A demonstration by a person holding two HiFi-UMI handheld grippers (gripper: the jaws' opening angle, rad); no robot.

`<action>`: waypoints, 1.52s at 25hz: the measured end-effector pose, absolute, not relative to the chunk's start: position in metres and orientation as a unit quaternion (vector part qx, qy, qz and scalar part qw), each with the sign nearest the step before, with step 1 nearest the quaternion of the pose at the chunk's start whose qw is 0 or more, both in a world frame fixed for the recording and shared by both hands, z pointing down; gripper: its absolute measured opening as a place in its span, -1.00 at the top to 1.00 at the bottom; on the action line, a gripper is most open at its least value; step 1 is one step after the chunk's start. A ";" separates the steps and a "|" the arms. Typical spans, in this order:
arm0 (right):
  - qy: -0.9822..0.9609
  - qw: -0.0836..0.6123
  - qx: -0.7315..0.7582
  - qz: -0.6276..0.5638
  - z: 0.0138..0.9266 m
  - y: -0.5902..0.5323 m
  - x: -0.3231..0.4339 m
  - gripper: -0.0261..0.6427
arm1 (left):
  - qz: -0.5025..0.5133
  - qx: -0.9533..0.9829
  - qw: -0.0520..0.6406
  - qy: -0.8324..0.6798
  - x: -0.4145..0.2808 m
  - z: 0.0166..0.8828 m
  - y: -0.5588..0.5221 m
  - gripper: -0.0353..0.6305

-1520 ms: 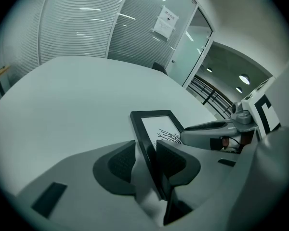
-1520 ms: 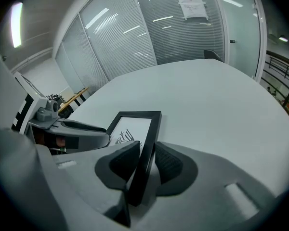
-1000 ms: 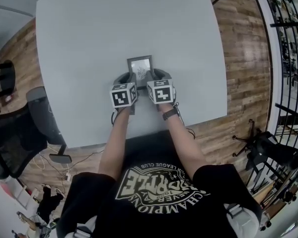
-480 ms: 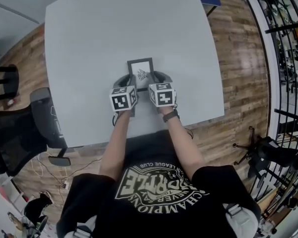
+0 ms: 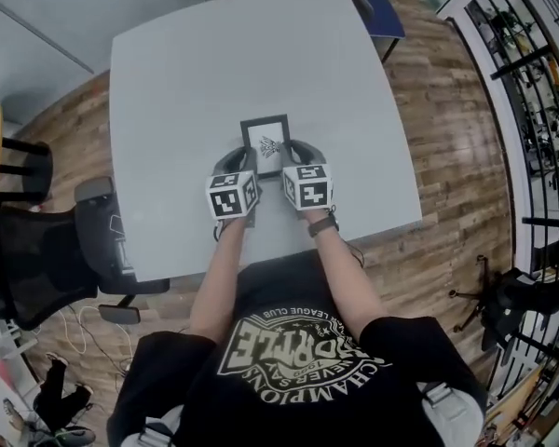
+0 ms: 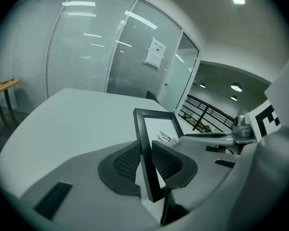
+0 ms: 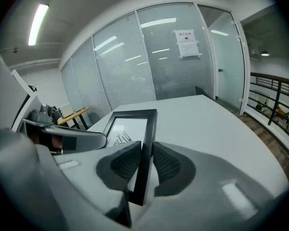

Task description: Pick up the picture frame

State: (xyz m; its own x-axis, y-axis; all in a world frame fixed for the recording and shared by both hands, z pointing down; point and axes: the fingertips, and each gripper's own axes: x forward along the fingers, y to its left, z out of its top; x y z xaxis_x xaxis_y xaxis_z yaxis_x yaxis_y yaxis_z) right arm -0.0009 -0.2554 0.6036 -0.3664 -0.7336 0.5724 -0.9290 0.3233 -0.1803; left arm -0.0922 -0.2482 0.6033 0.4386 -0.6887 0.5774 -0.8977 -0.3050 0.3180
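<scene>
Here the grey table [image 5: 214, 82] lay broad beneath everything, and over its near half, apparently clear of the top, the black picture frame [image 5: 265, 144] hung between the two tools. The left gripper [image 5: 245, 159] pinched the frame's left rail and the right gripper [image 5: 291, 150] its right rail, each pair of ribbed pads [image 6: 126, 161] clamped only on the thin edge. With so slim a bite, uneven motion of the hands could twist the frame, and it might slip and drop onto the table.
</scene>
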 end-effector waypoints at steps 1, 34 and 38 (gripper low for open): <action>-0.791 0.191 0.530 0.239 0.595 -0.253 -0.001 0.70 | 0.164 0.794 0.300 -0.503 -0.092 0.594 -0.245 0.65; -0.830 -0.023 0.557 -0.013 0.295 -0.181 -0.020 0.72 | -0.023 0.847 0.038 -0.529 -0.118 0.303 -0.177 0.67; -0.830 -0.015 0.557 -0.013 0.295 -0.182 -0.020 0.72 | -0.021 0.847 0.039 -0.530 -0.117 0.303 -0.176 0.67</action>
